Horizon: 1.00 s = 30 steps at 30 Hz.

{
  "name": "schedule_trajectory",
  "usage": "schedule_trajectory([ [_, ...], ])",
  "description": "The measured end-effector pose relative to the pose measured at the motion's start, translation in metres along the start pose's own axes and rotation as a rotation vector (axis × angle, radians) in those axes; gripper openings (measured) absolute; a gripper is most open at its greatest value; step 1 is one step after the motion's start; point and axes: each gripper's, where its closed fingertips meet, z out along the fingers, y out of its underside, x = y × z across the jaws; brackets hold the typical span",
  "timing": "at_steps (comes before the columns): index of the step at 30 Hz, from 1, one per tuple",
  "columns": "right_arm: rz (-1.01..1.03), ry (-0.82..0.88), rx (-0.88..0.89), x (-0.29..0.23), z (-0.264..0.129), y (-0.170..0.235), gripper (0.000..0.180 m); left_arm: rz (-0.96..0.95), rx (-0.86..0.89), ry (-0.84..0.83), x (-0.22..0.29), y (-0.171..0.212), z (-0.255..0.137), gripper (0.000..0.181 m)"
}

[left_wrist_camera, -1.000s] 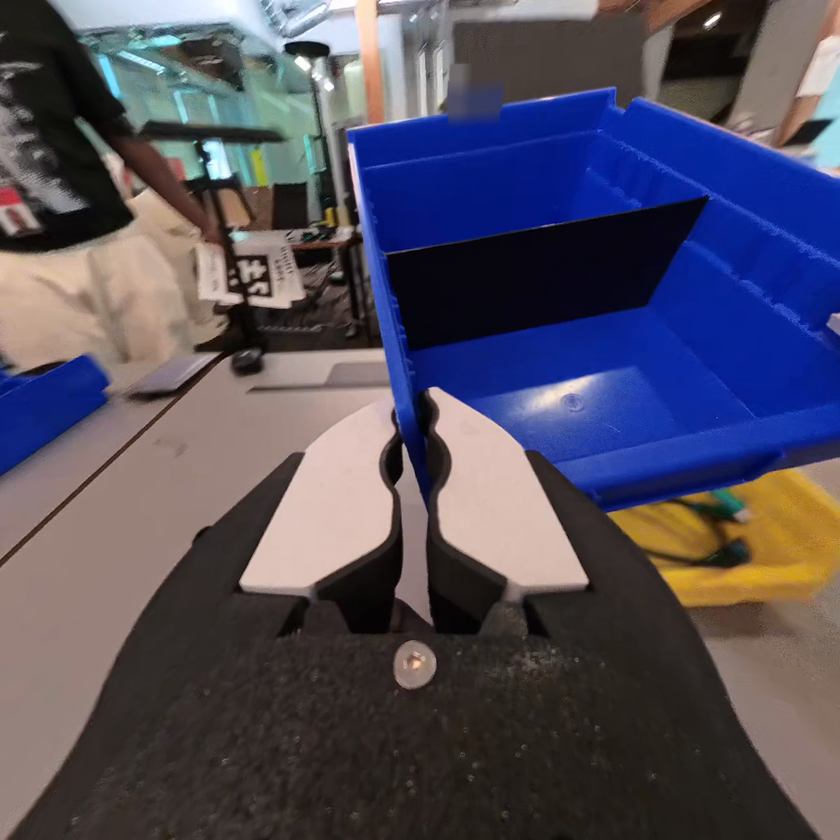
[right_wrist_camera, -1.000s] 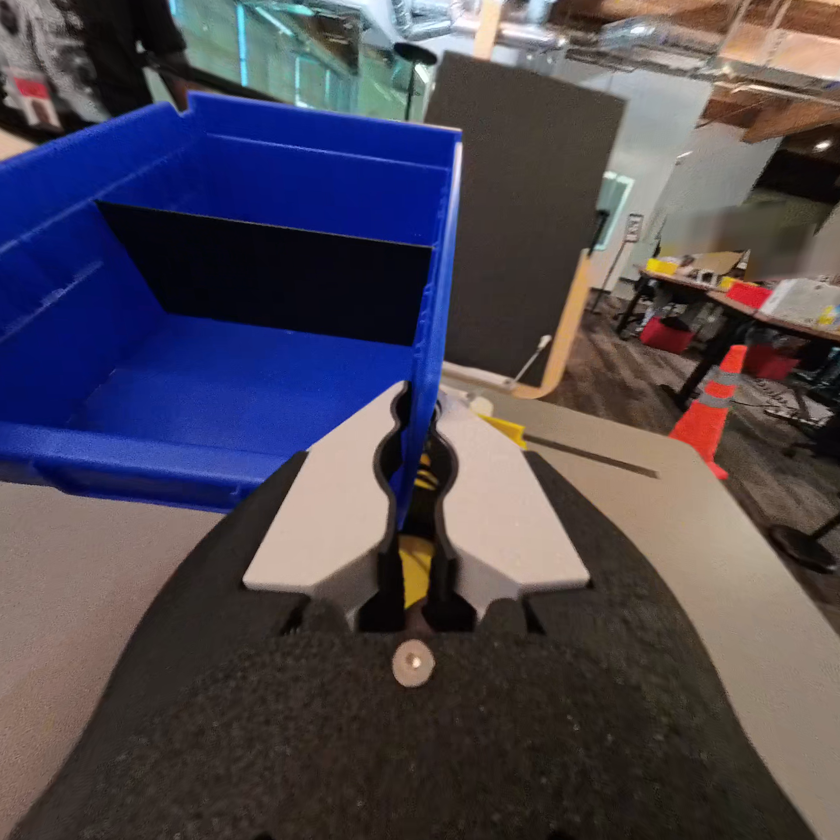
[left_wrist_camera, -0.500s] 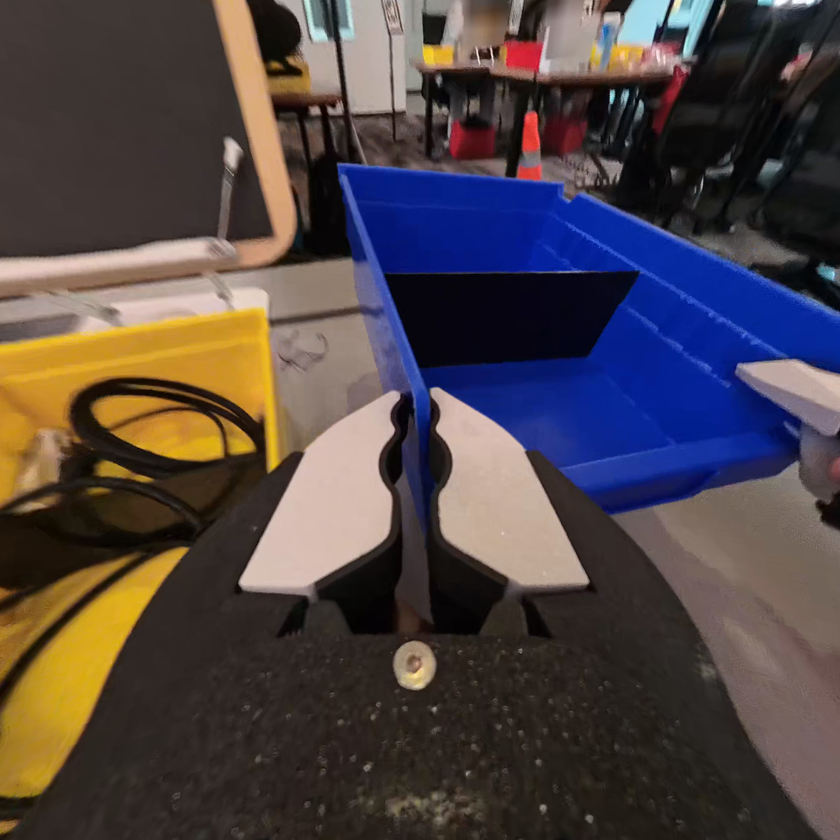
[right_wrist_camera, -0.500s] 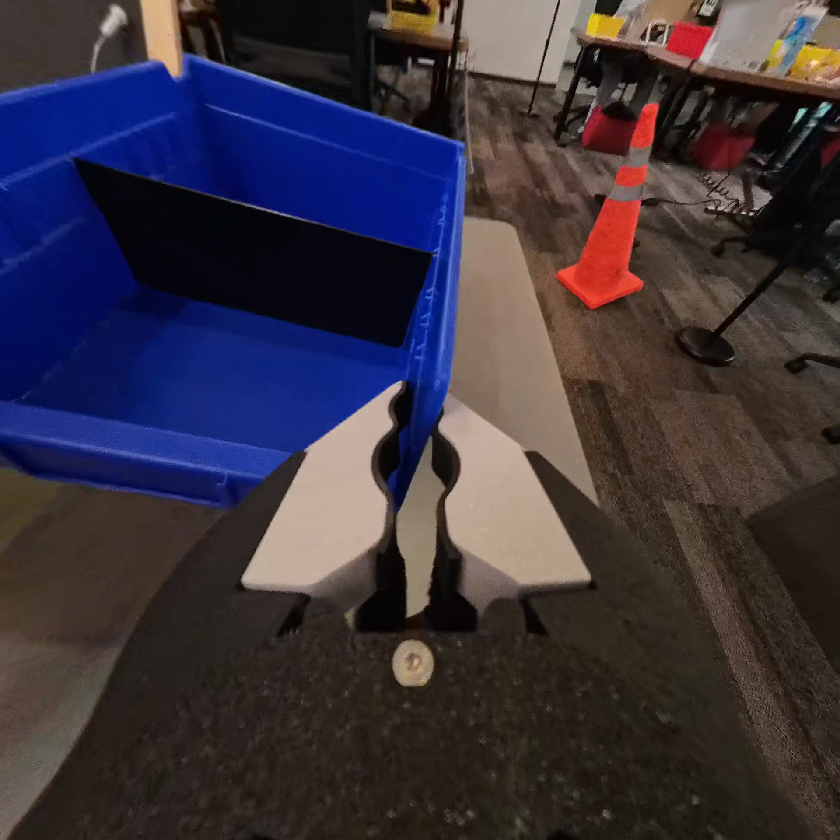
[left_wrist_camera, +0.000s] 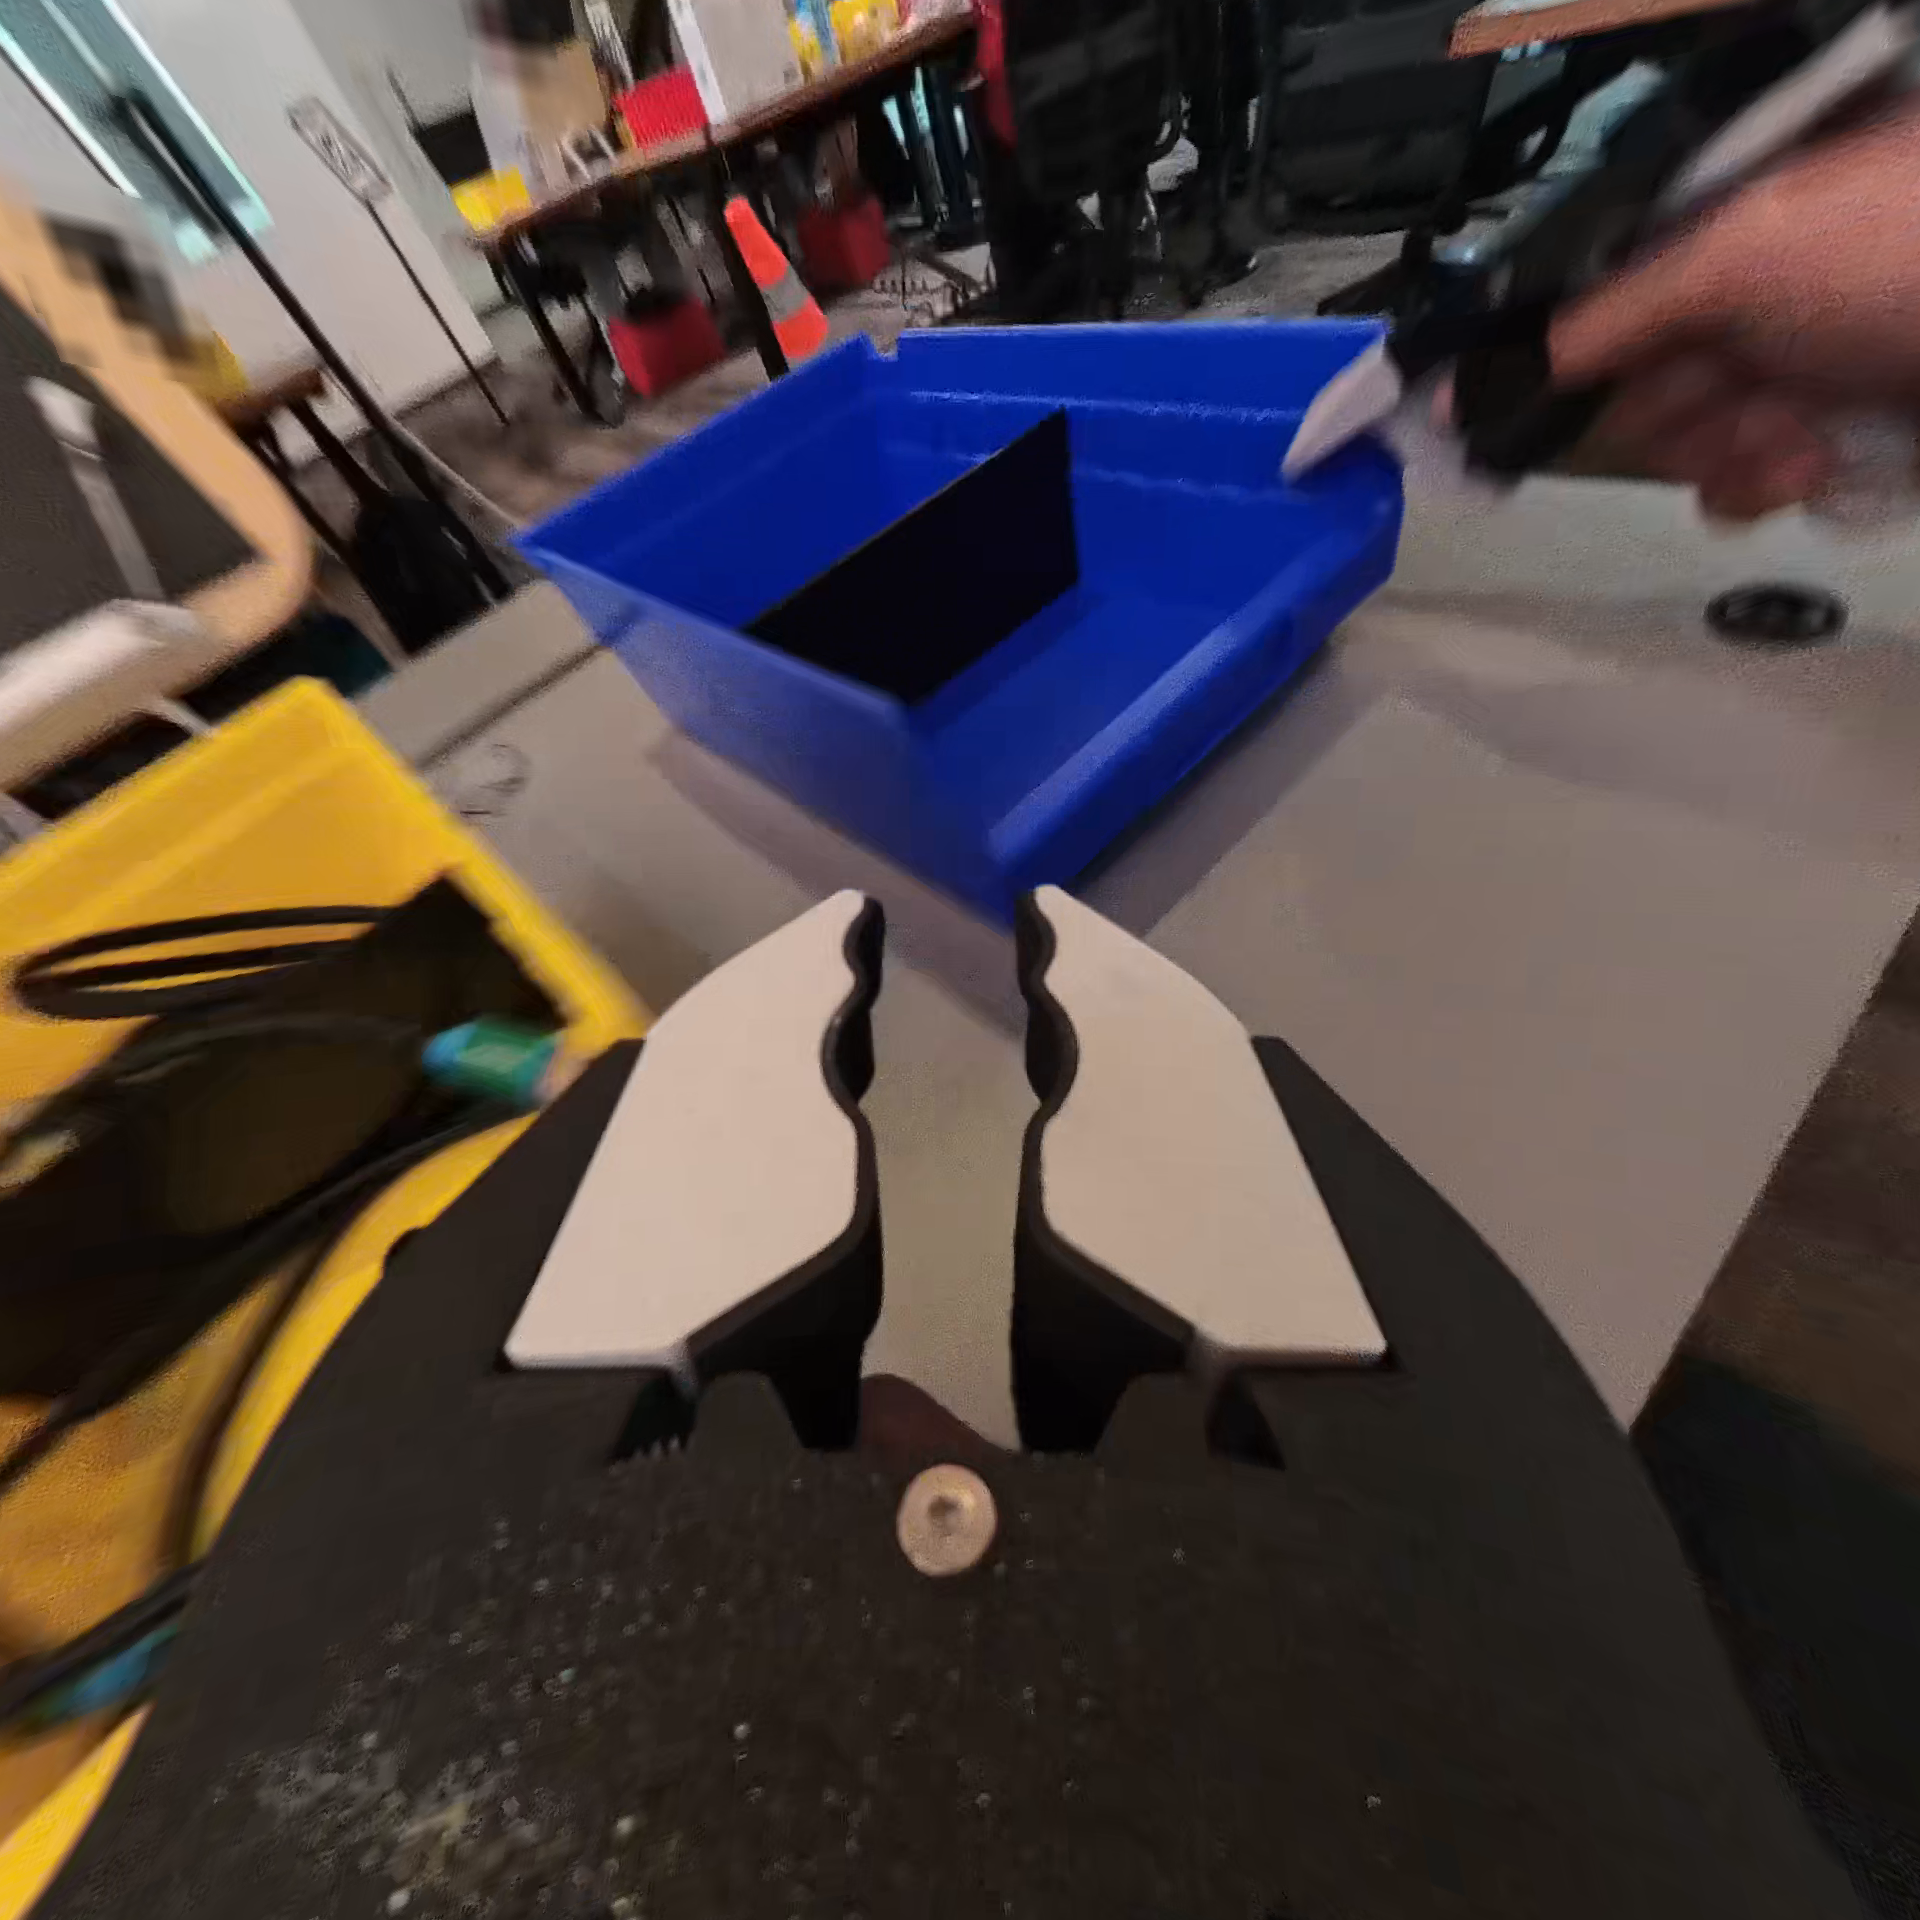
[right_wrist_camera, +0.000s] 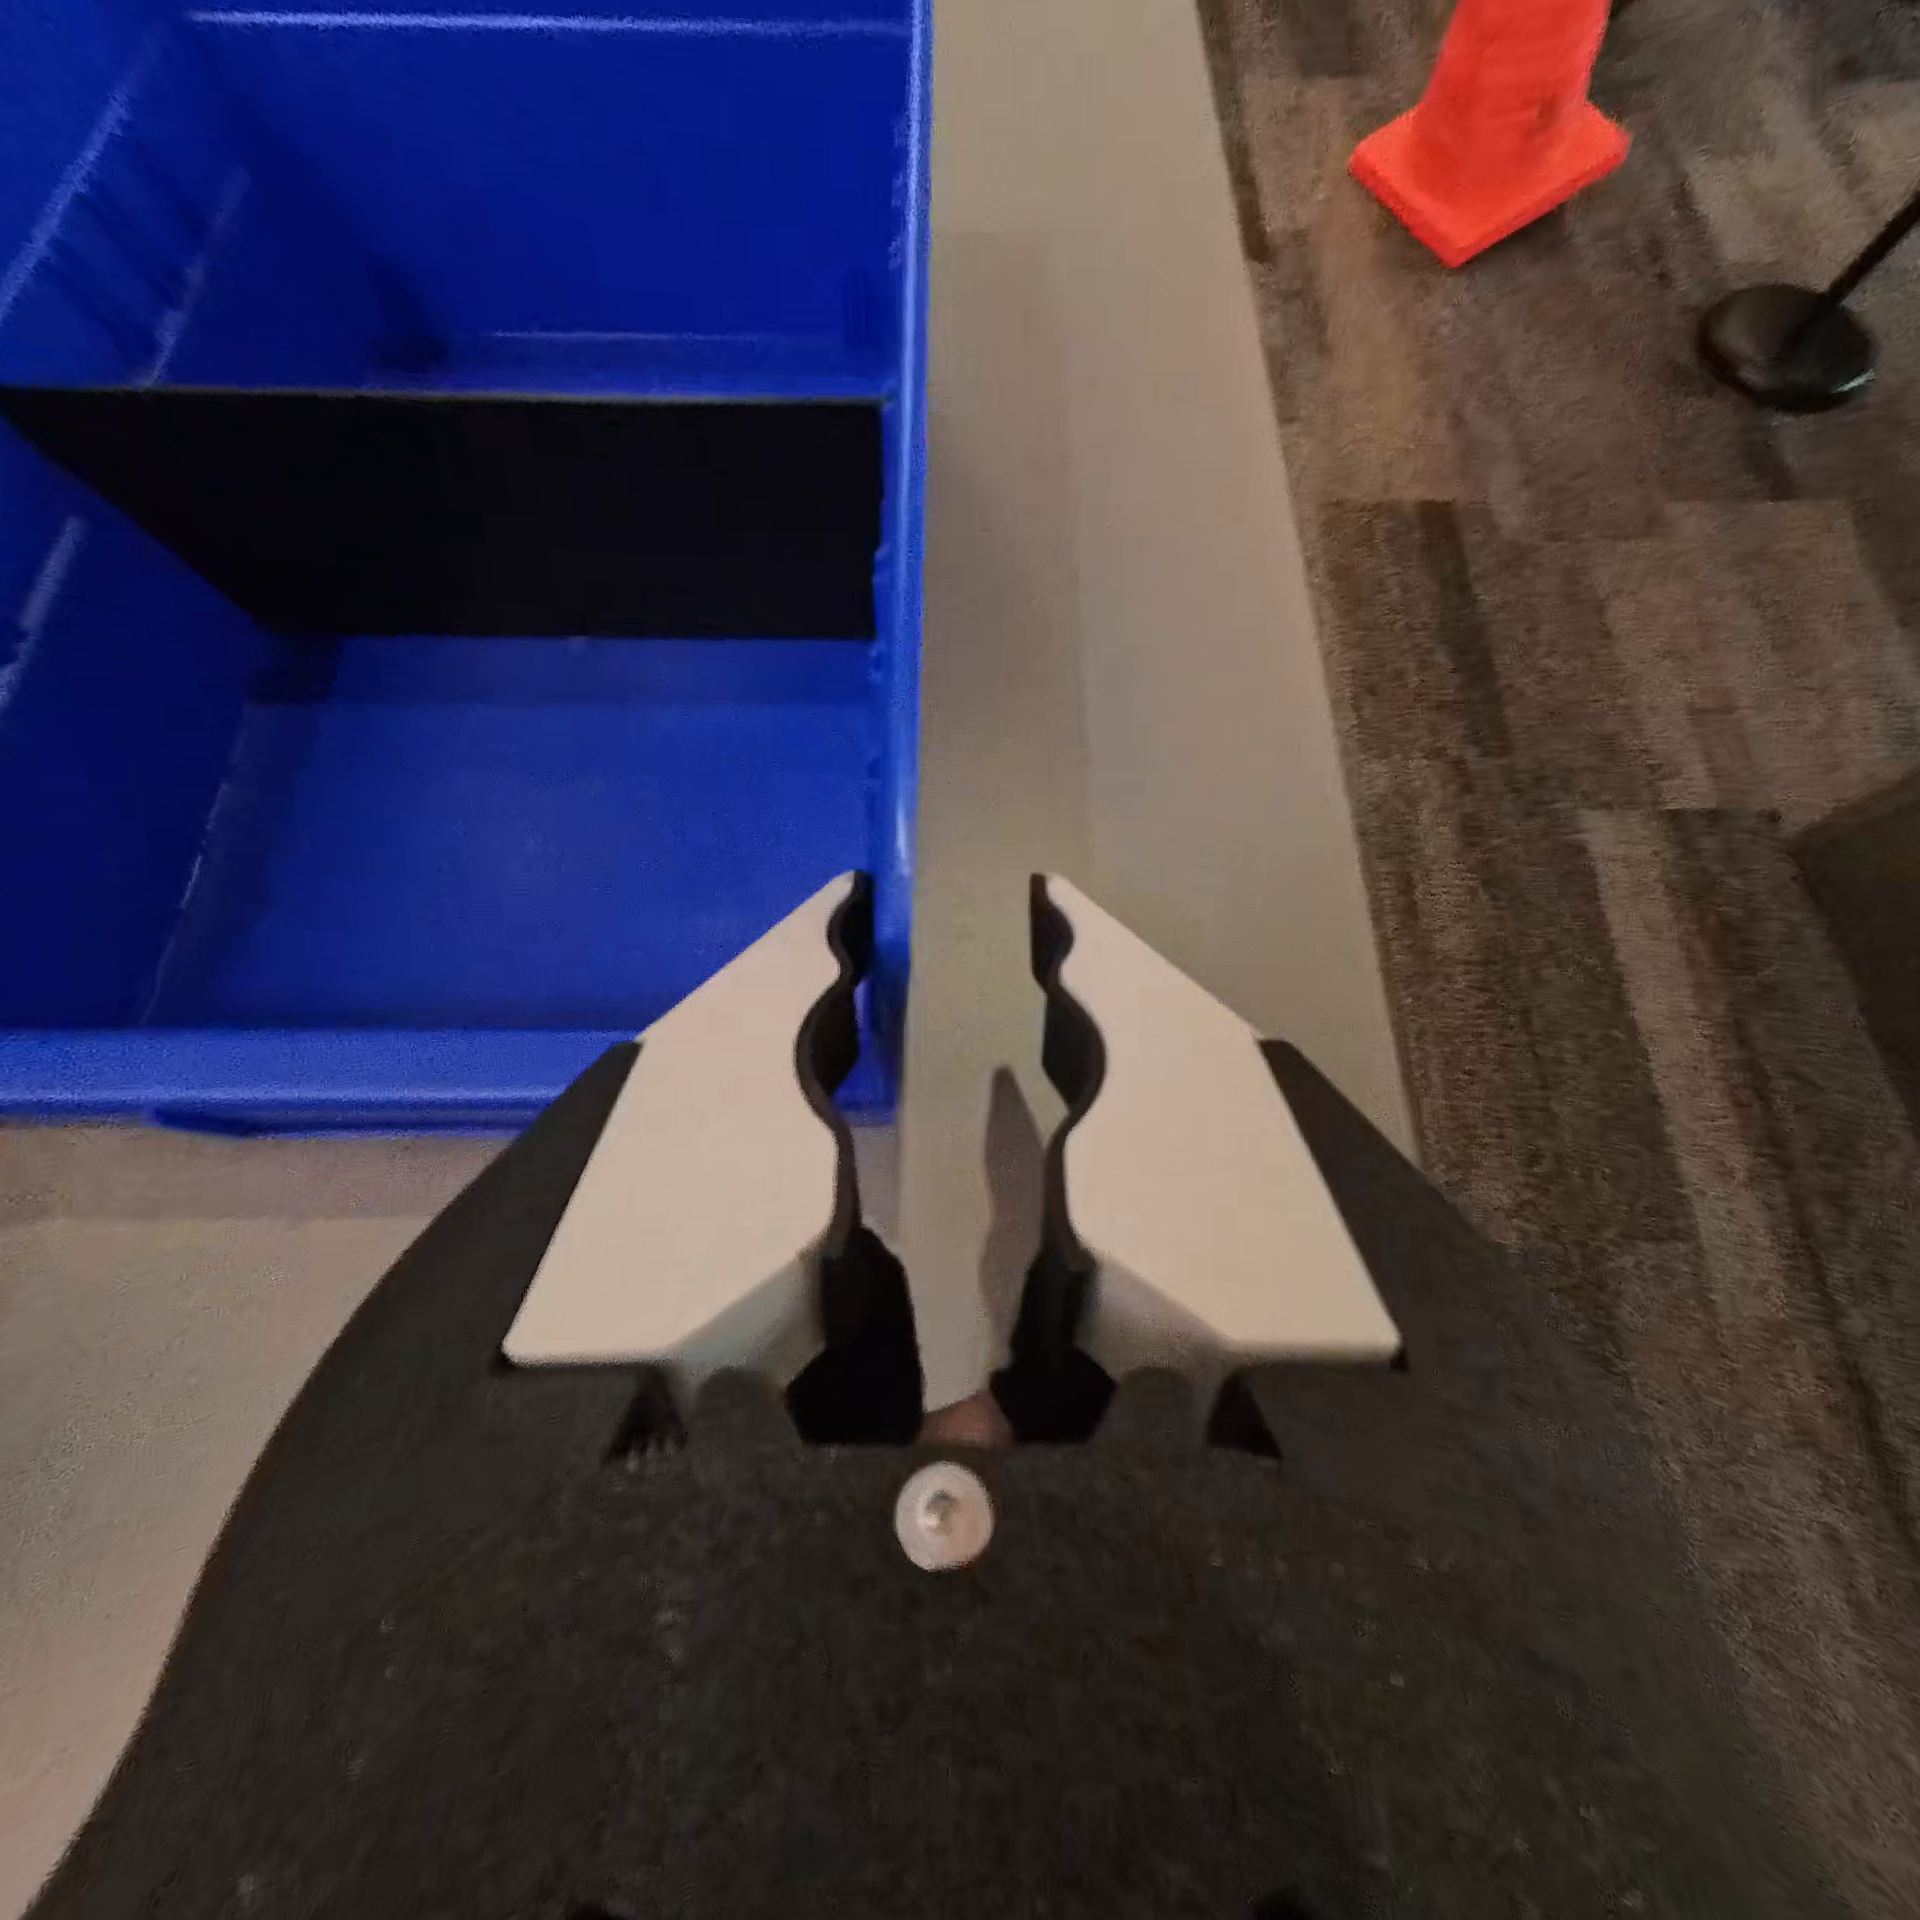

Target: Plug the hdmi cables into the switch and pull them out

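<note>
An empty blue bin [left_wrist_camera: 790, 707] with a black divider [left_wrist_camera: 935, 613] stands on the grey table [left_wrist_camera: 1507, 935]. My left gripper [left_wrist_camera: 948, 914] is open and empty, a short way back from the bin's near corner. My right gripper [right_wrist_camera: 948, 883] is open, its jaws on either side of the bin's right wall [right_wrist_camera: 906, 520] near the front corner without pinching it. In the left wrist view it shows at the bin's far rim [left_wrist_camera: 1340, 416], held by a hand. Black cables [left_wrist_camera: 208, 1091] with a green-blue plug [left_wrist_camera: 488, 1060] lie in a yellow bin [left_wrist_camera: 312, 790] on the left. No switch is in view.
The table's right edge [right_wrist_camera: 1340, 727] drops to carpeted floor just beyond the blue bin. An orange cone [right_wrist_camera: 1486, 135] and a black stand base [right_wrist_camera: 1787, 353] stand on the floor. Tables with boxes [left_wrist_camera: 727, 135] are farther back. Across from one pair of fingers to the other is roughly 25 cm.
Both grippers were shut on the blue bin's side walls and carried it. The bin now rests on the table, both grippers have opened, and the left one has drawn back.
</note>
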Motion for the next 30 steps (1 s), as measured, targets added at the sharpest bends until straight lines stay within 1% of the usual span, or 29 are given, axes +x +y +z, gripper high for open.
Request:
schedule_trajectory([
  [1,-0.024,0.051,0.014,0.003,-0.009,-0.011,0.030,0.034,0.003,-0.043,-0.021,0.009,-0.023,0.024],
  [2,-0.062,0.088,0.051,0.000,-0.019,-0.026,0.031,0.034,0.000,-0.100,-0.049,0.020,-0.044,0.024],
  [3,-0.114,0.085,0.101,-0.013,-0.032,-0.045,0.031,-0.002,-0.009,-0.169,-0.081,0.032,-0.063,0.024],
  [4,-0.175,0.043,0.156,-0.036,-0.045,-0.064,0.032,-0.069,-0.024,-0.236,-0.113,0.046,-0.080,0.024],
  [5,-0.240,-0.037,0.217,-0.068,-0.057,-0.081,0.033,-0.151,-0.042,-0.283,-0.141,0.059,-0.094,0.025],
  [6,-0.310,-0.169,0.273,-0.111,-0.071,-0.093,0.033,-0.229,-0.065,-0.317,-0.163,0.072,-0.104,0.028],
  [7,-0.376,-0.329,0.318,-0.159,-0.086,-0.095,0.033,-0.290,-0.087,-0.347,-0.181,0.083,-0.111,0.031],
  [9,-0.443,-0.565,0.385,-0.239,-0.105,-0.087,0.046,-0.363,-0.103,-0.350,-0.201,0.094,-0.112,0.033],
  [10,-0.455,-0.644,0.391,-0.272,-0.106,-0.077,0.049,-0.394,-0.123,-0.330,-0.205,0.100,-0.107,0.034],
  [11,-0.442,-0.666,0.371,-0.296,-0.098,-0.063,0.050,-0.435,-0.145,-0.315,-0.208,0.107,-0.102,0.036],
  [12,-0.414,-0.608,0.345,-0.309,-0.080,-0.051,0.050,-0.482,-0.157,-0.287,-0.209,0.113,-0.096,0.037],
  [13,-0.388,-0.508,0.348,-0.312,-0.064,-0.040,0.051,-0.524,-0.167,-0.255,-0.208,0.119,-0.090,0.037],
  [15,-0.254,-0.290,0.429,-0.302,-0.043,-0.031,0.047,-0.547,-0.180,-0.227,-0.208,0.128,-0.080,0.036],
  [17,-0.248,-0.240,0.327,-0.310,-0.025,-0.009,0.049,-0.497,-0.168,-0.201,-0.205,0.131,-0.073,0.032],
  [18,-0.254,-0.204,0.287,-0.313,-0.017,-0.003,0.048,-0.466,-0.154,-0.192,-0.203,0.130,-0.072,0.025],
  [19,-0.244,-0.176,0.264,-0.315,-0.011,0.001,0.042,-0.430,-0.153,-0.207,-0.204,0.130,-0.071,0.017],
  [20,-0.228,-0.174,0.248,-0.322,-0.005,0.005,0.019,-0.381,-0.175,-0.242,-0.207,0.131,-0.071,0.015],
  [21,-0.192,-0.155,0.244,-0.325,-0.004,0.003,0.018,-0.330,-0.208,-0.289,-0.211,0.134,-0.073,0.012],
  [22,-0.152,-0.102,0.218,-0.324,-0.003,0.002,0.004,-0.312,-0.227,-0.328,-0.216,0.135,-0.076,0.009],
  [24,-0.138,-0.075,0.208,-0.335,-0.007,-0.003,0.003,-0.384,-0.168,-0.329,-0.227,0.132,-0.089,0.007],
  [26,-0.150,-0.108,0.257,-0.361,-0.019,-0.013,0.003,-0.391,-0.159,-0.370,-0.248,0.137,-0.110,0.006],
  [30,-0.214,-0.098,0.373,-0.438,-0.034,-0.036,0.004,-0.374,-0.151,-0.502,-0.310,0.158,-0.158,0.005],
])
